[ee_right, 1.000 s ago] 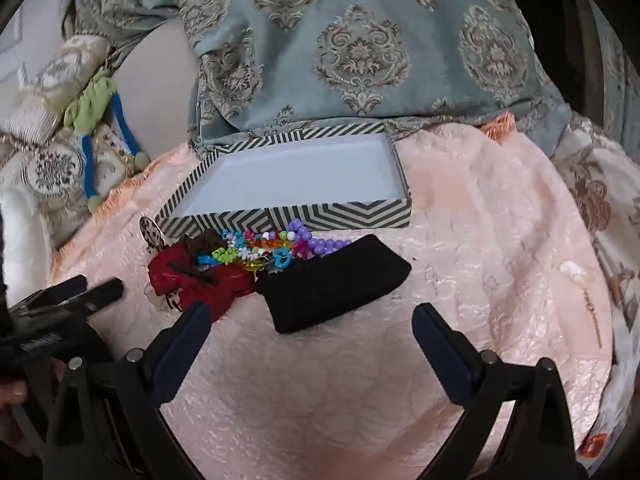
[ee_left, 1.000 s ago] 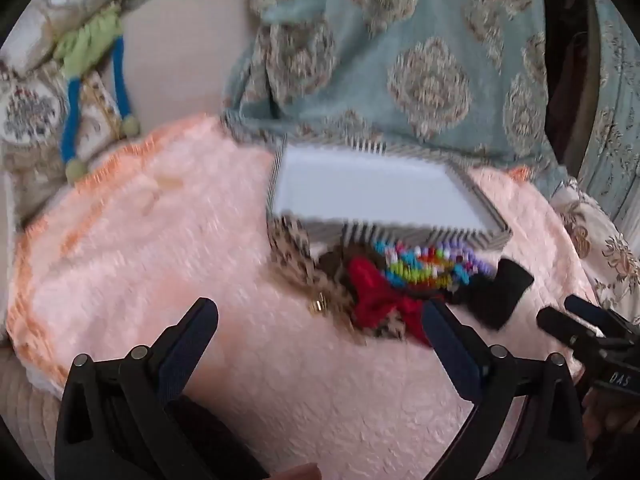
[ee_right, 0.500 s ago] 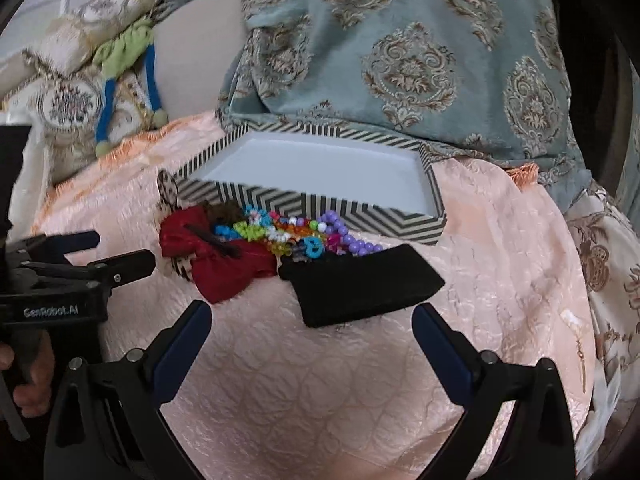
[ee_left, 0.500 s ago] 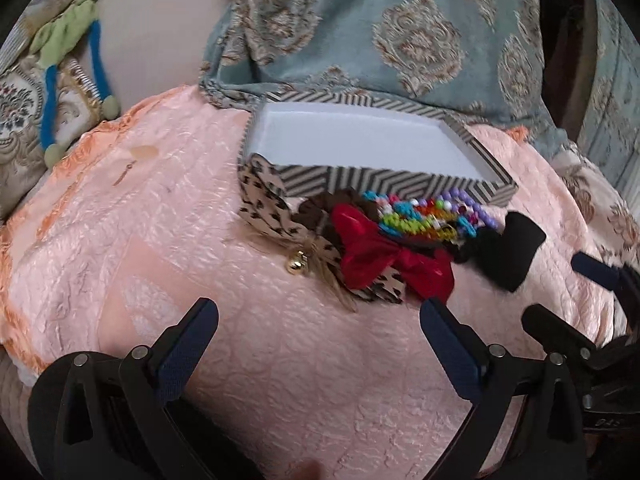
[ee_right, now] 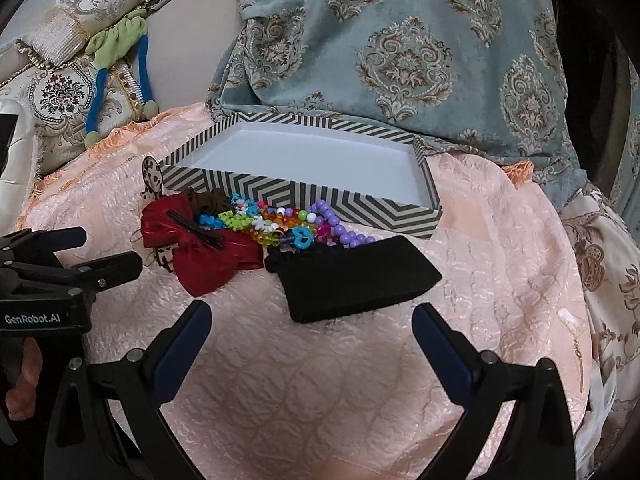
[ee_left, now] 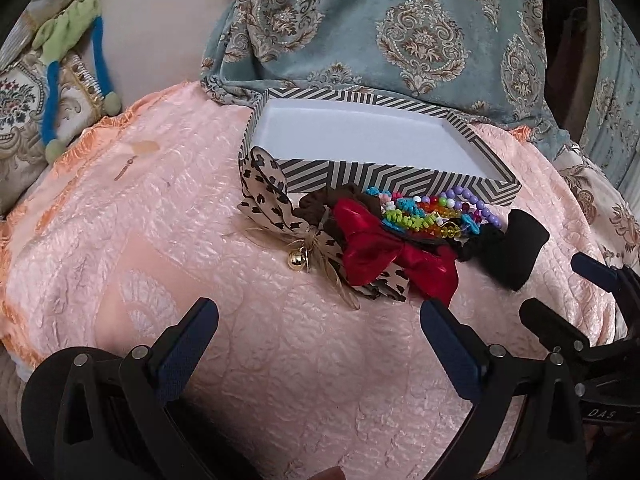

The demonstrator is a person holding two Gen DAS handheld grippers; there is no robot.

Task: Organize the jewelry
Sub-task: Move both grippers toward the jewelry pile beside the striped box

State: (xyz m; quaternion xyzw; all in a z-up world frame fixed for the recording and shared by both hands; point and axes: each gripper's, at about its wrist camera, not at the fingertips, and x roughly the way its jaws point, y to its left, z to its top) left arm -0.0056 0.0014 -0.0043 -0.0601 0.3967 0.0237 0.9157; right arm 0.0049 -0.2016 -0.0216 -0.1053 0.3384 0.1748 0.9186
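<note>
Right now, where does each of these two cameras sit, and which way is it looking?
Left wrist: on the left gripper, facing the leopard-print ribbon bow; its own open fingers and the right gripper's tips show.
Right wrist: on the right gripper, facing the black velvet pouch; its open fingers, the left gripper and a hand show.
Shared: the empty zigzag-striped box, shiny red bow and colourful bead bracelets.
</note>
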